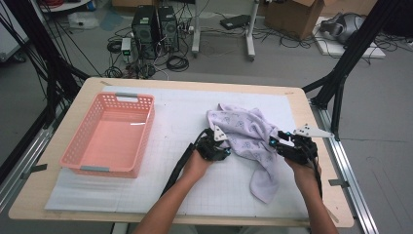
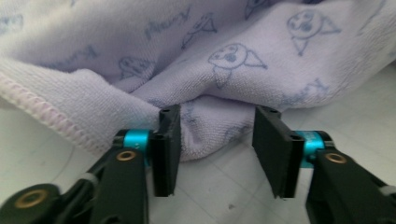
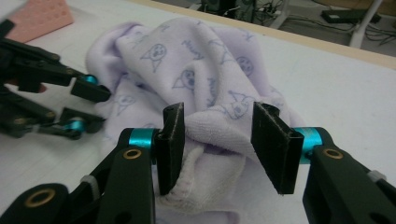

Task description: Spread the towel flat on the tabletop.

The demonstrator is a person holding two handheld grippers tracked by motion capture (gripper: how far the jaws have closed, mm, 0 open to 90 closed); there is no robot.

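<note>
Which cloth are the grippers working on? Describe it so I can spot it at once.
On the white gridded mat covering the wooden table, look right of the pink plastic basket. The towel lies crumpled there between the two grippers, one end trailing toward the person. It is pale lilac terry printed with small blue cat-like faces, the sole fabric on the table.

- Your towel (image 2: pixel 196 51) runs off the left gripper view's top and sides (its far folds blur).
- Your forearms are cut by the high view's bottom edge.

Lilac towel (image 1: pixel 246 134) with blue cat faces; pink basket (image 1: pixel 83 146).
</note>
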